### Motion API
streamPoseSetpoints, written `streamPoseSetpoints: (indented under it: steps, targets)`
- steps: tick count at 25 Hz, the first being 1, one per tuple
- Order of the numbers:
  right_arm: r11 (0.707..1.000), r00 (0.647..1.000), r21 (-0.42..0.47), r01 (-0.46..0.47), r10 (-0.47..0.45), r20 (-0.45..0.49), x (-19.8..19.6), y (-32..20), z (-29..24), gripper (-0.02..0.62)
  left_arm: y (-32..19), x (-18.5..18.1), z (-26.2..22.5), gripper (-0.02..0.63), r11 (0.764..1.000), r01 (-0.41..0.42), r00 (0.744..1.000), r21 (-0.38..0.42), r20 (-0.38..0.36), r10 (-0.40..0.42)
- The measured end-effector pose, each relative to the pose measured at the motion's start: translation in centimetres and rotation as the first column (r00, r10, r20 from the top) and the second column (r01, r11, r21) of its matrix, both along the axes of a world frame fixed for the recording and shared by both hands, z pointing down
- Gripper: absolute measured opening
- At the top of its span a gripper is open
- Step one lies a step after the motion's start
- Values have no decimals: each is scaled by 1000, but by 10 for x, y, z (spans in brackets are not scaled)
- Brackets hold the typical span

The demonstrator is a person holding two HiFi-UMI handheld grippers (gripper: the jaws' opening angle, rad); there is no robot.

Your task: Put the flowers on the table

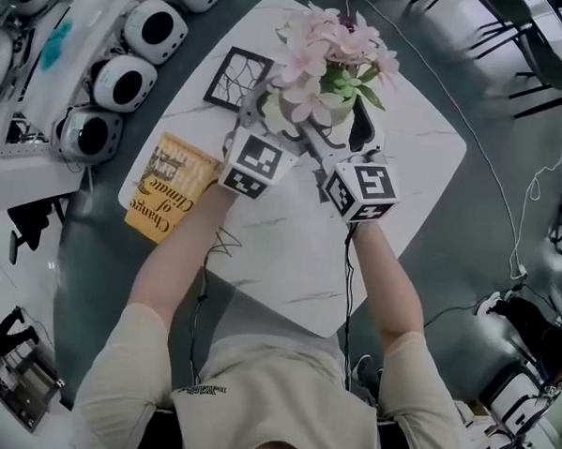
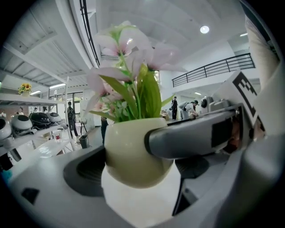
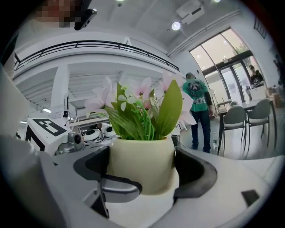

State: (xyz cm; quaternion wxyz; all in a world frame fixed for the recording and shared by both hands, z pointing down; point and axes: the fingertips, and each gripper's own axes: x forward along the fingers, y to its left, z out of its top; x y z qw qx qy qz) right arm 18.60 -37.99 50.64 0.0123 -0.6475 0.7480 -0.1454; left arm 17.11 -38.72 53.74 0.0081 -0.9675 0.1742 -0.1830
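The flowers [image 1: 332,53], pale pink with broad green leaves, are standing in a cream pot [image 2: 133,151] that is resting on the white marble-pattern table [image 1: 289,257], toward its far end at 12 o'clock from the person.

Nearest the camera, the person's bare forearms are reaching forward, each ending in a marker cube. The left gripper [image 1: 268,115] is coming at the pot from 7 o'clock and the right gripper [image 1: 347,128] from 5 o'clock, so their fingers are crossing in front of it.

In the left gripper view the pot is sitting between the jaws. The pad at 9 o'clock is pressing against its side, while the other gripper's grey finger is crossing the 3 o'clock side and partly covering that contact. In the right gripper view both dark pads are clamping the pot's walls, with the left gripper's finger curving across its lower part at 7 o'clock. The blooms are hiding the pot's rim from above.

A yellow book [image 1: 170,187] is overhanging the table edge at 9 o'clock of the grippers. A black frame [image 1: 239,78] with a crackle pattern is lying at 10 o'clock of the pot.

Beyond the table, round white pods [image 1: 124,81] are lining up at 10 o'clock. In the right gripper view a person in a green top [image 3: 199,111] is standing far off beside chairs [image 3: 249,118], blurred by distance.
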Motion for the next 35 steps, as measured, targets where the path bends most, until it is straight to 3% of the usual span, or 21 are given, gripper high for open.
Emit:
streamPoseSetpoints:
  steps: [8, 15, 26, 30, 35]
  targets:
    - [1000, 1000, -28, 11, -11, 12, 17, -16, 54, 459, -14, 17, 58, 483, 999, 1, 997, -32, 72, 1]
    - [999, 997, -33, 0, 2, 82, 21, -18, 81, 459, -14, 20, 84, 485, 997, 25, 997, -66, 69, -20]
    - [997, 999, -70, -33, 34, 11, 16, -12, 100, 459, 3, 7, 101, 483, 996, 17, 996, -89, 86, -9]
    - [996, 999, -77, -32, 29, -36, 8, -10, 105, 459, 11, -5, 109, 483, 990, 34, 997, -140, 75, -24]
    - [997, 1000, -82, -10, 9, -16, -2, -12, 110, 459, 13, -17, 111, 483, 987, 52, 997, -155, 66, -42]
